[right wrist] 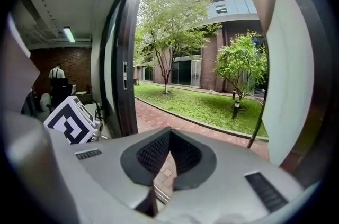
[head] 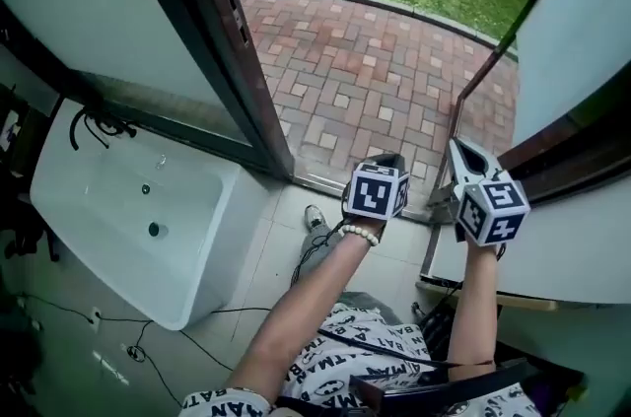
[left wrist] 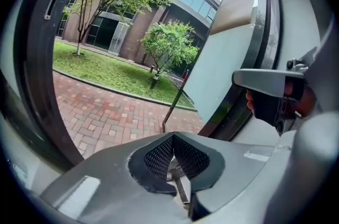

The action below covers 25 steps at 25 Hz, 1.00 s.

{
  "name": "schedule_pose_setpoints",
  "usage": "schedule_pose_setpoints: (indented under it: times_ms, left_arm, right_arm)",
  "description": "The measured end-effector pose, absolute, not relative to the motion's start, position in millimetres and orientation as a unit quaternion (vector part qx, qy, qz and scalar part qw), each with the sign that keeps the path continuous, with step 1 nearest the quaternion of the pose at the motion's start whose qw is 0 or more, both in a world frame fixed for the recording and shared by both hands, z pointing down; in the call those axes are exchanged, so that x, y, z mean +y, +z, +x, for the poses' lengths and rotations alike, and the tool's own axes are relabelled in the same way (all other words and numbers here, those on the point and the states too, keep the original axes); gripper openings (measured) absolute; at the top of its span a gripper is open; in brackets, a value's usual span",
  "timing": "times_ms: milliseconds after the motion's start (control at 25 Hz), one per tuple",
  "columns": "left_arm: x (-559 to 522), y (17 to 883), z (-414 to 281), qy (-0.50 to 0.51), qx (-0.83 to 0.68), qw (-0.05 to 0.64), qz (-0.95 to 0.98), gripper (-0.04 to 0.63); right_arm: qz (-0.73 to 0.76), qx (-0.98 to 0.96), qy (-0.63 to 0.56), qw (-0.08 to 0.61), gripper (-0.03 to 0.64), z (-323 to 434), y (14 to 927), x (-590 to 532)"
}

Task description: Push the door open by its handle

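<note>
**Door already wide open, little left to push**

The door (head: 582, 21) stands swung outward at the right of the head view. The opening is clear onto the brick path (head: 365, 70) and the lawn beyond. The main part of the job looks done. What may remain is a last push, if you want the door further round.

The handle (left wrist: 174, 99) is the long thin bar on the door's outer edge. It shows right of centre in the left gripper view and at the far right edge in the right gripper view.

Your left gripper (left wrist: 172, 138) has its fingers (left wrist: 156, 157) together with nothing between them, and it points out over the threshold. Your right gripper (right wrist: 169, 135) also has its fingers together on nothing.

In the head view the right gripper's tip sits near the bar's lower end, but its own view shows the bar off to the side, so it looks clear of the bar. If you want more swing, bring the right gripper back against the bar.
</note>
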State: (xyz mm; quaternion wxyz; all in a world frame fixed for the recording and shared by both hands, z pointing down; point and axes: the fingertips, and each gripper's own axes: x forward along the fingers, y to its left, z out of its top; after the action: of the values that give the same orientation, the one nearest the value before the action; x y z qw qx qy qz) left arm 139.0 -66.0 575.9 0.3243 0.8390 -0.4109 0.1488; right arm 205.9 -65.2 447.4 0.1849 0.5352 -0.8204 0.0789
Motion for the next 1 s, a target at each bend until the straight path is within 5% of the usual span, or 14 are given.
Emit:
schedule_pose_setpoints:
  times_ms: [1000]
  left_arm:
    - [131.1, 575.2, 28.9, 0.139, -0.413, 0.298, 0.849, -0.011]
  right_arm:
    - [0.532, -0.818, 0.132, 0.178, 0.011, 104.3, 488.1, 142.2]
